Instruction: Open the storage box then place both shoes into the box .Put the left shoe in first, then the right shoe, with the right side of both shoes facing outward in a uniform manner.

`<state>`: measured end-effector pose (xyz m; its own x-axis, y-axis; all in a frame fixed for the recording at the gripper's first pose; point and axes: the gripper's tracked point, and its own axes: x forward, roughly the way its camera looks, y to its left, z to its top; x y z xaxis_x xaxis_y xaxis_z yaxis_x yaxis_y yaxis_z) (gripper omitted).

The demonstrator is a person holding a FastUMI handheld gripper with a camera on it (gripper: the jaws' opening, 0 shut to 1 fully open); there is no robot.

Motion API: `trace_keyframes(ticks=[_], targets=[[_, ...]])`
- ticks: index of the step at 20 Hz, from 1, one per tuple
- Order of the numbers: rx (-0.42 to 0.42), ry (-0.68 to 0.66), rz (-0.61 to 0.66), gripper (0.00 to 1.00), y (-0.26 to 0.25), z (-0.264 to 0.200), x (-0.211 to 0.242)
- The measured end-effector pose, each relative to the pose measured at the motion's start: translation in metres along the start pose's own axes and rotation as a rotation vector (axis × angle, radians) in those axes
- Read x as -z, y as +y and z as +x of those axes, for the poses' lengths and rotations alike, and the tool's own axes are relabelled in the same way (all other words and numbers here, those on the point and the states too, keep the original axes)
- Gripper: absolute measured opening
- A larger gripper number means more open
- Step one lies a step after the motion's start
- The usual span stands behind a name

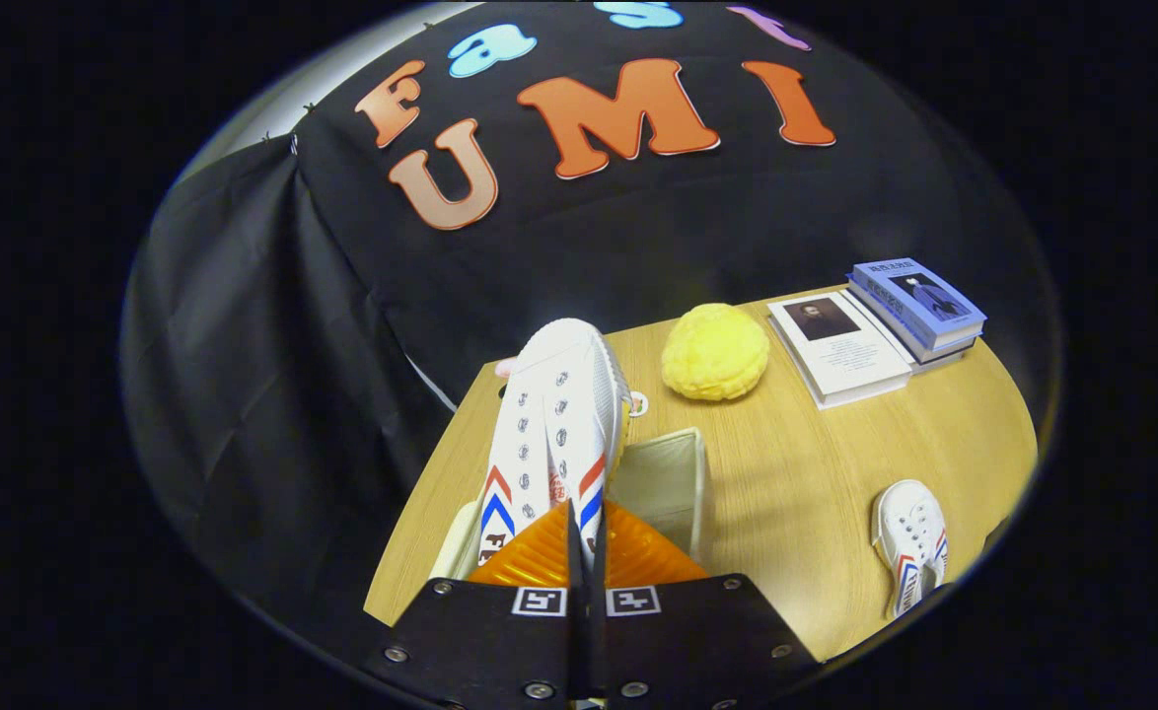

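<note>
Wooden table [796, 463]: gripper [585, 532] angled down, clamped on shoe [554, 424] over storage box [673, 473].

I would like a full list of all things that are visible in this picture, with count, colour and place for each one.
held shoe: 1, white with red and blue stripes, gripped at the fingers, above the box
second shoe: 1, white with red and blue stripes, lying on the table, apart from the box
storage box: 1, white, open, just ahead of the fingers, under the held shoe
round lumpy object: 1, yellow, on the table beyond the box
books: about 3, one white beside a blue stack, beyond the second shoe
table: 1, light wood
fingers: 2, closed together on the held shoe
</note>
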<state>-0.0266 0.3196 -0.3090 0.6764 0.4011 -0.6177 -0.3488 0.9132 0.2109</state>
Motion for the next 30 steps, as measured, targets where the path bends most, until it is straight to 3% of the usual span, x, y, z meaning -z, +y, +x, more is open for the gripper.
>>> trace_keyframes(ticks=[6,16,18,20,21,26,30], targets=[[0.006,0.100,-0.003,0.00,0.023,0.011,0.051],[-0.003,0.265,0.068,0.03,0.030,0.009,0.090],[-0.003,0.260,0.082,0.29,0.032,0.003,0.087],[-0.006,0.242,0.081,0.84,0.031,0.002,0.080],[-0.002,0.234,0.071,0.99,0.030,-0.002,0.076],[-0.015,0.152,0.062,0.99,0.020,-0.017,0.046],[0.022,0.085,0.041,0.99,-0.013,-0.034,0.020]])
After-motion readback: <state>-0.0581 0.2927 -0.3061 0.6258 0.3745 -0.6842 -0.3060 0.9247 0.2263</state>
